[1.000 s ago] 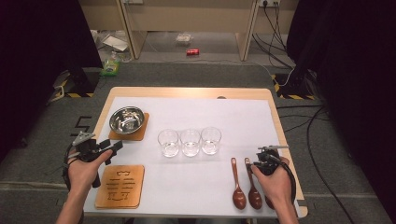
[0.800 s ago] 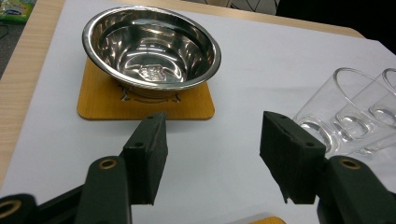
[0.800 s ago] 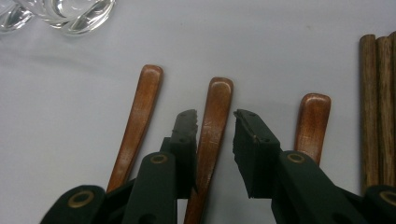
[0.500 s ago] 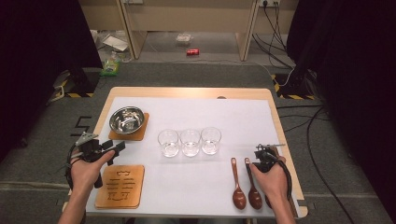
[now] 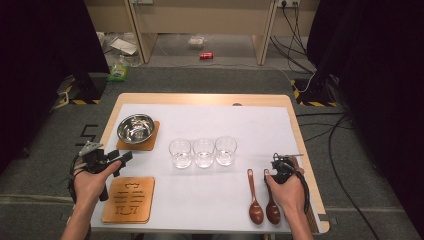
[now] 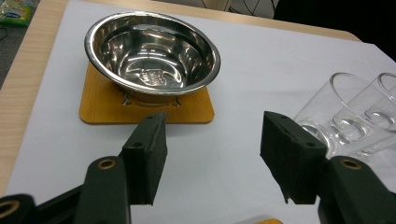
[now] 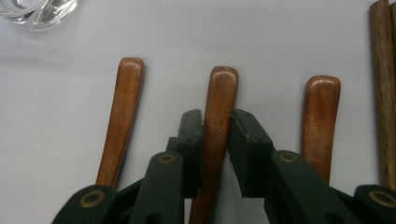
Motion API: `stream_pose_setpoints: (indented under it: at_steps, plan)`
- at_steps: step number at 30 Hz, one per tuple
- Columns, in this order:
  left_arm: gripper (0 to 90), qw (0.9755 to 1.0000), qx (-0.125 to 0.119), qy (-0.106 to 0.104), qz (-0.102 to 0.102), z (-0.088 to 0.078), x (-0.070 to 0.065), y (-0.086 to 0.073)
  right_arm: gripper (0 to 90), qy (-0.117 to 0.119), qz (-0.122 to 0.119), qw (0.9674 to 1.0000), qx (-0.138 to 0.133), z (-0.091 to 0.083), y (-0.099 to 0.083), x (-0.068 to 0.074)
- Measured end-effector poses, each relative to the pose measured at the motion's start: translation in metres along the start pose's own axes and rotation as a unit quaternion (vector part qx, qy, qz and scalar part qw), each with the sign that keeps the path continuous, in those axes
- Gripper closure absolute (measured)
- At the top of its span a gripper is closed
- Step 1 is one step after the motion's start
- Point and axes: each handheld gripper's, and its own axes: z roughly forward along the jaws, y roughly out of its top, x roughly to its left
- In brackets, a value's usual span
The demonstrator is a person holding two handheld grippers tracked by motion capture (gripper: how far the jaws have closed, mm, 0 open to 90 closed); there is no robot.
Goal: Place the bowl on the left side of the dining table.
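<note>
White tabletop (image 5: 260, 125): three glasses (image 5: 203, 152), three wooden spoons (image 7: 121, 116) — right gripper (image 7: 215, 122) jaws closing around the middle spoon (image 7: 219, 100); left gripper (image 6: 212, 140) open.

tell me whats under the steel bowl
The steel bowl sits on a square wooden coaster, which lies on the white table cover. The coaster's middle is hidden beneath the bowl; a bit of cut-out pattern shows at its front edge.

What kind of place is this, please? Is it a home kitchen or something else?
Probably a lab or recording room, not a kitchen. The table stands on grey carpet with loose cables behind, yellow-black floor tape, and hand-held grippers working over tidily arranged glasses and wooden spoons.
</note>
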Motion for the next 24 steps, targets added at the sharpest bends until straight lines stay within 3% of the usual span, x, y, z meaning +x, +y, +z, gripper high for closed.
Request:
stream_pose_setpoints:
  at_steps: [14, 24]
  plan:
    - [40.6, 1.0000, -0.002, 0.000, -0.003, -0.0016, 0.0022, 0.0003, 75.2, 0.007, 0.021, 0.9997, 0.015, -0.0059, 0.0045, -0.0046]
    - [40.6, 1.0000, -0.002, 0.000, -0.002, -0.0015, 0.0026, 0.0002, 79.2, 0.015, 0.053, 0.9981, 0.026, -0.0052, 0.0061, -0.0041]
